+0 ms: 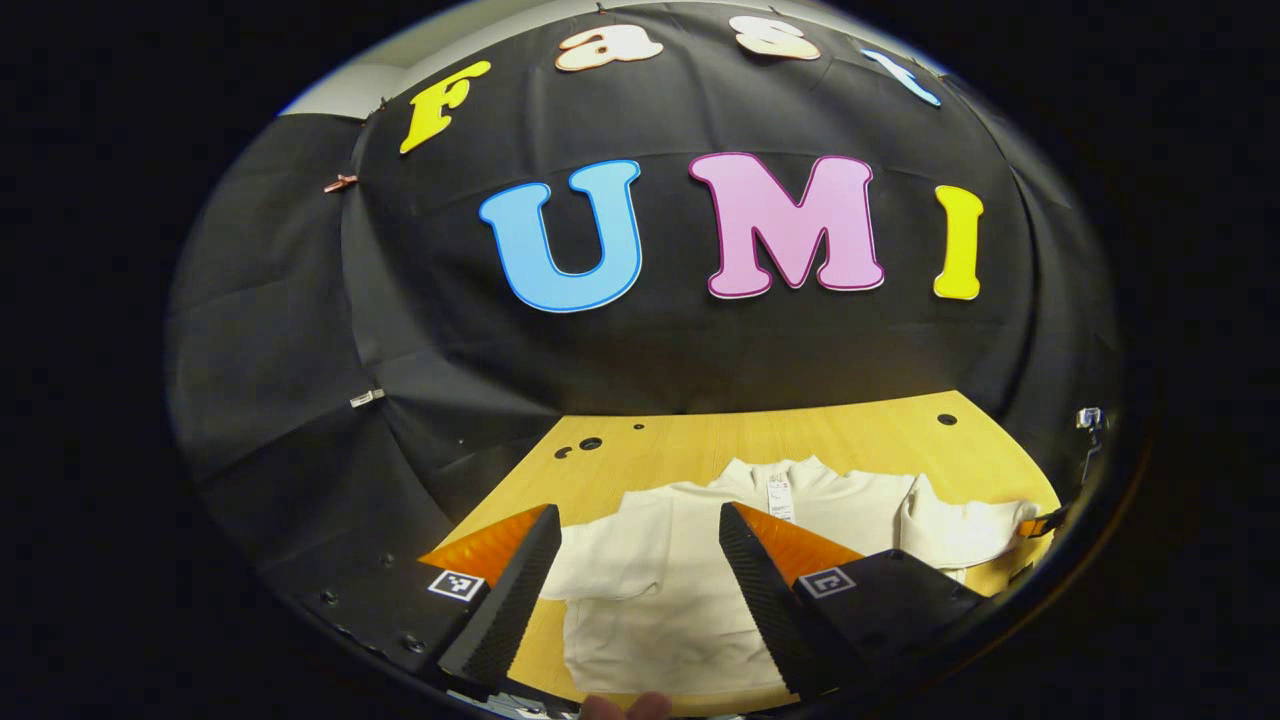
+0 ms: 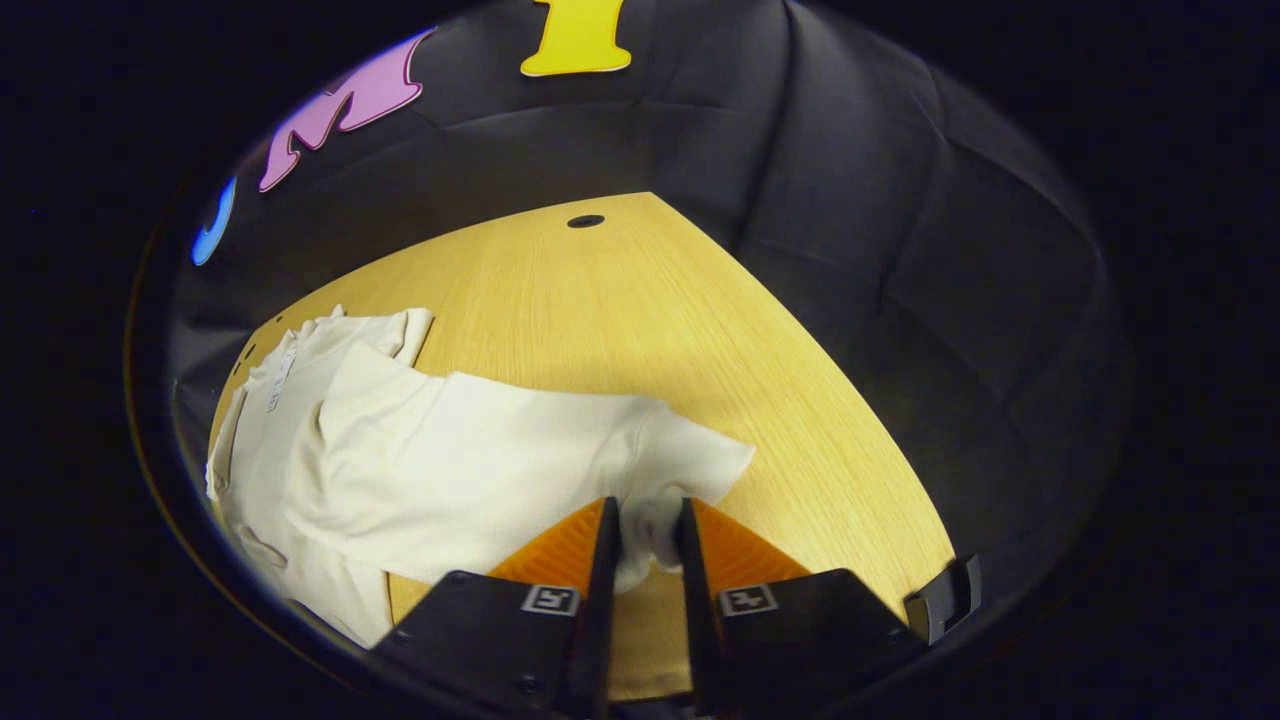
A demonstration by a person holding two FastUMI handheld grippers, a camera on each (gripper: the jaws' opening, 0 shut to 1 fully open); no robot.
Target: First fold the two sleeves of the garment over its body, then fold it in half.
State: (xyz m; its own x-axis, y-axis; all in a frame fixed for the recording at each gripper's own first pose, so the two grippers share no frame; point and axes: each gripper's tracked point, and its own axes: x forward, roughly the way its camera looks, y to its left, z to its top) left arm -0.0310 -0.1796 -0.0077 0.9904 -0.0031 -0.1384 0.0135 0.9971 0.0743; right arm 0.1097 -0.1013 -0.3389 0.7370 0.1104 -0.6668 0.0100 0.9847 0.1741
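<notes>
A white long-sleeved garment [image 1: 680,600] lies flat on the wooden table [image 1: 850,430], collar toward the wall, a label [image 1: 779,497] at its neck. My left gripper [image 1: 640,515] hovers open over the garment's left half, fingers wide apart with nothing between them. In the right gripper view, my right gripper [image 2: 648,510] is shut on the end of the right sleeve [image 2: 560,440], which stretches sideways from the garment's body [image 2: 300,440]. The left gripper view shows that sleeve [image 1: 960,530] bunched at the right, with the right gripper [image 1: 1042,522] at its tip.
The table [image 2: 620,300] is bare wood beyond the garment, with small dark holes [image 1: 590,443] near its far edge. The black cloth wall closes in behind and on both sides. A fingertip [image 1: 625,708] shows at the bottom of the left gripper view.
</notes>
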